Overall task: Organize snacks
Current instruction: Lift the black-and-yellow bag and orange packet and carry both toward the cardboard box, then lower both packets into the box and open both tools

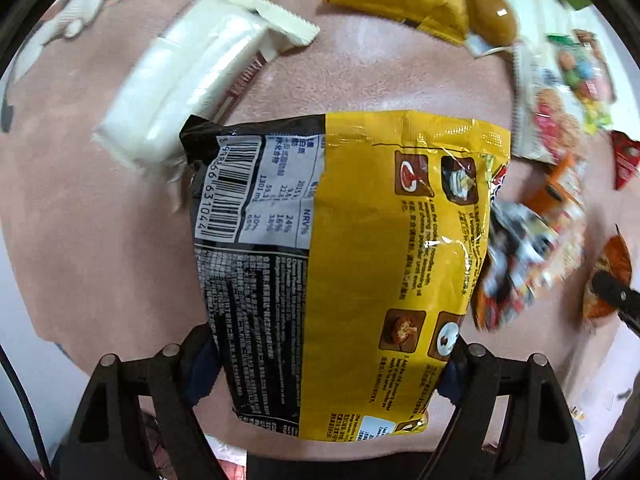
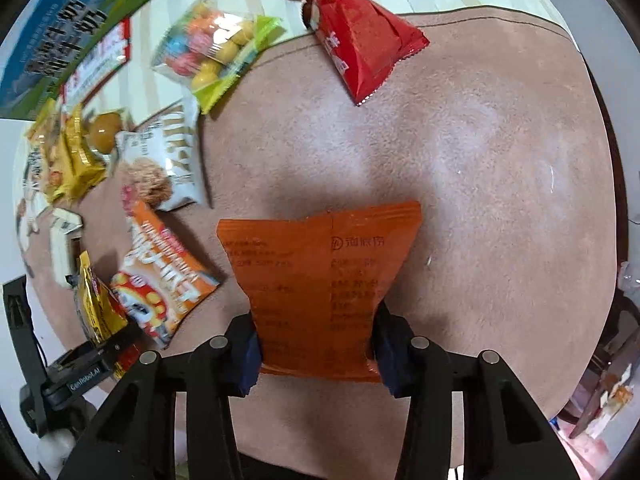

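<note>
Left hand-held gripper (image 1: 328, 364) clamps a yellow noodle packet (image 1: 360, 264). Right hand-held gripper (image 2: 316, 340) clamps an orange packet (image 2: 320, 280) above the worktop (image 2: 480, 200).

Left claw (image 1: 328, 364) clamped wide; right claw (image 2: 318, 350) pinched tight, pointing down.

Right gripper (image 2: 318, 354) pinched an orange packet (image 2: 320, 280) above the brown mat (image 2: 480, 200). Red packet (image 2: 368, 40) lay beyond the orange packet; candy bag (image 2: 212, 48) far-left of it.
</note>
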